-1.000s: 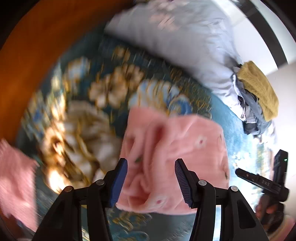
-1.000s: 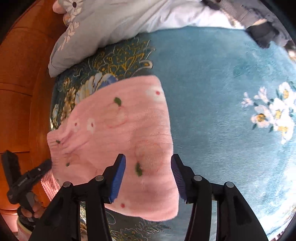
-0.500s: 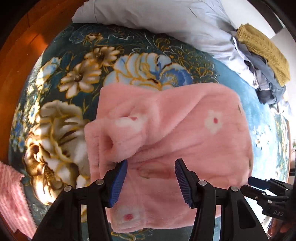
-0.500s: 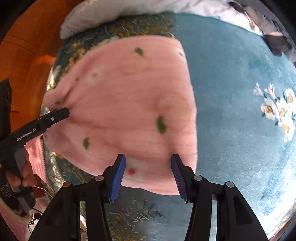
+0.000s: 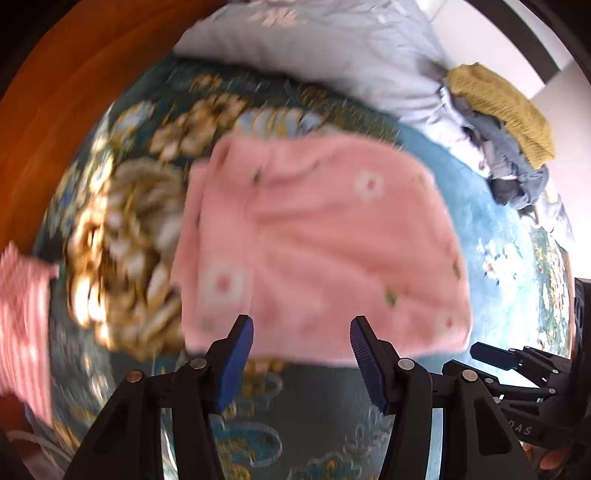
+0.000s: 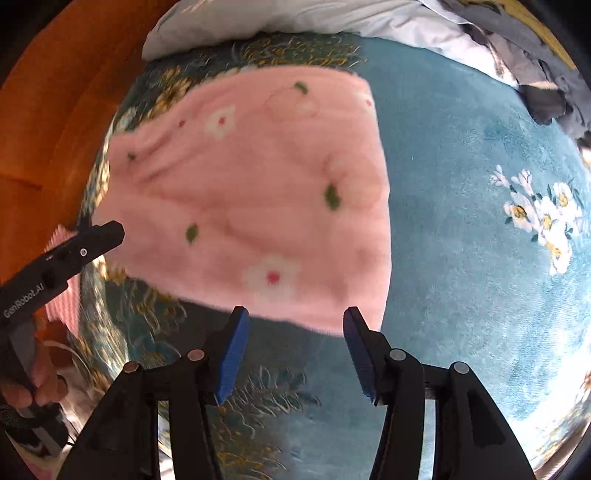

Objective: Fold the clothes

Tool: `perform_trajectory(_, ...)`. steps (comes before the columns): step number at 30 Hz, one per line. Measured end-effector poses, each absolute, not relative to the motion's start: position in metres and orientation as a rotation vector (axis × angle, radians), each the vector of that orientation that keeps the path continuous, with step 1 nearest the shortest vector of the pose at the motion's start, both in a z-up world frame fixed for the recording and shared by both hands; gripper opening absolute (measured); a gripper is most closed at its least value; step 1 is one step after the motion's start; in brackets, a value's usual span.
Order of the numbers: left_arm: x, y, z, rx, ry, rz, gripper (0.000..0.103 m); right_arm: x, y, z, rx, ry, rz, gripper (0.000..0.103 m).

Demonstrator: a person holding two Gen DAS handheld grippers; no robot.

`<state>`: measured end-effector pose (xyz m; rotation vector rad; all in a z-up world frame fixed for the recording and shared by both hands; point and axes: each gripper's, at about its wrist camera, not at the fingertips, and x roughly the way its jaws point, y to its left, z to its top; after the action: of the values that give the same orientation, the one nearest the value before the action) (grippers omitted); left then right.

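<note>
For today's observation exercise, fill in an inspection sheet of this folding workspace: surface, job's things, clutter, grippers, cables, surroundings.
Surface: teal floral blanket, soft, covering a bed.
Job's things: pink fleece garment with a flower print, lying folded and flat on the blanket.
Clutter: pale pillow; pile of grey and mustard clothes; pink striped cloth at the bed's edge.
Grippers: left gripper open, empty; right gripper opening, empty; both above the garment's near edge.
Cables: thin white cord at the bed's edge.
Surroundings: orange wooden floor; white wall.
</note>
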<state>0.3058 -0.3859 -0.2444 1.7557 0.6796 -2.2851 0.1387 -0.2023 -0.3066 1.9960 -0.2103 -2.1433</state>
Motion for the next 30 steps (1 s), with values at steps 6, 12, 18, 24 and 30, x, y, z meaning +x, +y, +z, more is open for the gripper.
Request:
perform_trajectory(6, 0.325, -0.380, -0.256, 1.751, 0.700, -2.244, 0.064, 0.166, -0.214, -0.321, 2.054, -0.186, -2.121, 0.068)
perform_trajectory(12, 0.327, -0.383, -0.259, 1.691, 0.693, -2.256, 0.077, 0.177, -0.211, -0.329, 2.082, -0.247, -2.161, 0.091)
perform_trajectory(18, 0.331, -0.377, -0.265, 1.688, 0.642, -2.248, 0.087, 0.176, -0.203, -0.330, 2.060, -0.271, -2.227, 0.100)
perform_trajectory(24, 0.336, -0.365, -0.270, 1.726, 0.646, -2.264, 0.092, 0.181, -0.202, -0.332, 2.048, -0.224, -2.261, 0.103)
perform_trajectory(30, 0.343, -0.363, -0.271, 1.705, 0.773, -2.265, 0.103, 0.192, -0.203, -0.325, 1.957, -0.167, -2.360, 0.103)
